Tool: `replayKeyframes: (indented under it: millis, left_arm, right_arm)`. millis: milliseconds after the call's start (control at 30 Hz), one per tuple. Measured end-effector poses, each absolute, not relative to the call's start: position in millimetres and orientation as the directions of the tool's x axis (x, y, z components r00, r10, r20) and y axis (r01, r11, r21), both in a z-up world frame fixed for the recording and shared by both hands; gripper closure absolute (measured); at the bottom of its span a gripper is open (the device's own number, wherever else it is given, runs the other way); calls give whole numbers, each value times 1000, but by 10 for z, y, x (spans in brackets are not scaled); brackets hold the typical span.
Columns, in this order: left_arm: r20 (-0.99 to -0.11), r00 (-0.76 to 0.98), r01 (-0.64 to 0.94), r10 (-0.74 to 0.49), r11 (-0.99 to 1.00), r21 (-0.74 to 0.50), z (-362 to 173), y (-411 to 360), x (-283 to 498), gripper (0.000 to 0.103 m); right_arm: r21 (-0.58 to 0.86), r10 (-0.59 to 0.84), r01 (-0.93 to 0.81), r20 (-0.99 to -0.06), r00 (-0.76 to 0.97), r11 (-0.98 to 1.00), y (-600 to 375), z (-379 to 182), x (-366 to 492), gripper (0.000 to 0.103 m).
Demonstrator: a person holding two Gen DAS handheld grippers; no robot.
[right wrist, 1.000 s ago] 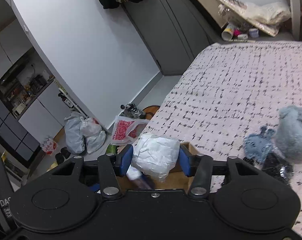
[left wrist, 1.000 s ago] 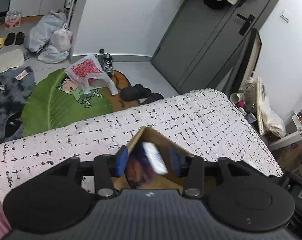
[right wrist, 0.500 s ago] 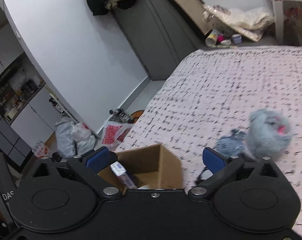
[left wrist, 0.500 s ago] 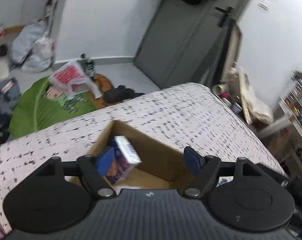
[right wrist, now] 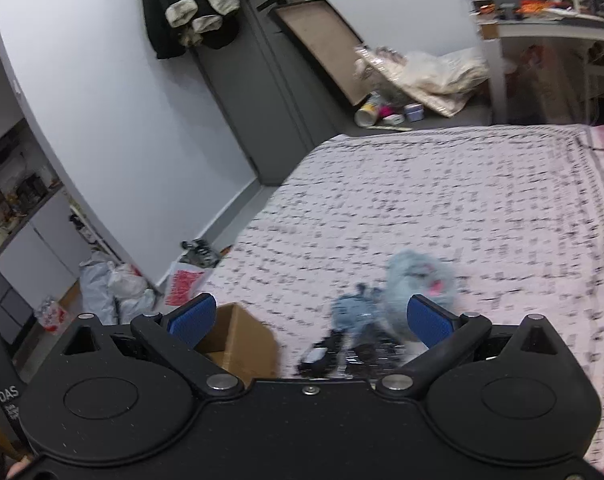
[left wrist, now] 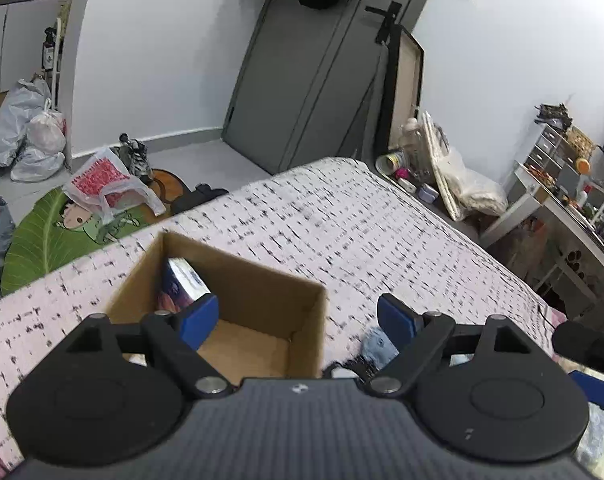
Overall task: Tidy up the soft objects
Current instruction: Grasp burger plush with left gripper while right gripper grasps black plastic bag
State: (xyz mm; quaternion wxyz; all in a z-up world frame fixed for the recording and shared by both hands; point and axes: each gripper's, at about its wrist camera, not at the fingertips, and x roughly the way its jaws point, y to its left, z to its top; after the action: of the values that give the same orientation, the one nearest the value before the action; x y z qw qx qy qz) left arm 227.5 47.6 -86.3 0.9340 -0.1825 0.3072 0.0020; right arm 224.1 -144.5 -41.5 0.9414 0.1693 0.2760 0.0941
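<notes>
Left gripper point(left wrist: 297, 318): my jaws are opening and nothing sits between the blue pads; a second ago they were clenched on the blue-and-white packet
Packet point(left wrist: 181, 286): now lying inside the cardboard box point(left wrist: 237, 280), leaning against its left wall, free of my pads
Right gripper point(right wrist: 312, 320): released, jaws spread wide with nothing pressed between them; a second ago I was grasping a white wrapped bundle there
White bundle: I cannot see it in either view now
Box position: it sat right under both grippers before; now it is off to the lower left in the right wrist view point(right wrist: 241, 340), so I have swung away from it
Grey plush toy point(right wrist: 420, 280): on the patterned bedspread point(right wrist: 422, 184), blurred, now nearly ahead of my right jaws instead of far right
Small blue plush point(right wrist: 354, 308): just beside the grey one, with a dark wrapped item point(right wrist: 342, 354) in front of it
</notes>
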Motion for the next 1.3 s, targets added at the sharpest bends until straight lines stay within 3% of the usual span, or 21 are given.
replayKeyframes:
  millis: [500,767,1300]
  left_arm:
    - [-638,749,9,-178,966,-260,-826,-48,2121,17]
    - [-668,723,56,-175,979,-196,-944,-368,2006,17]
    - [-728,681,37,-81,996,-77,-1268,-770,2025,17]
  right_arm:
    - [323,269,-100,-533,802,941,-2005,-310,2035,0]
    - [387,304,-88,-544,782,918,-2202,-505,2054,0]
    - [484,389,-85,-573,721,871,-2296,-838,2262,0]
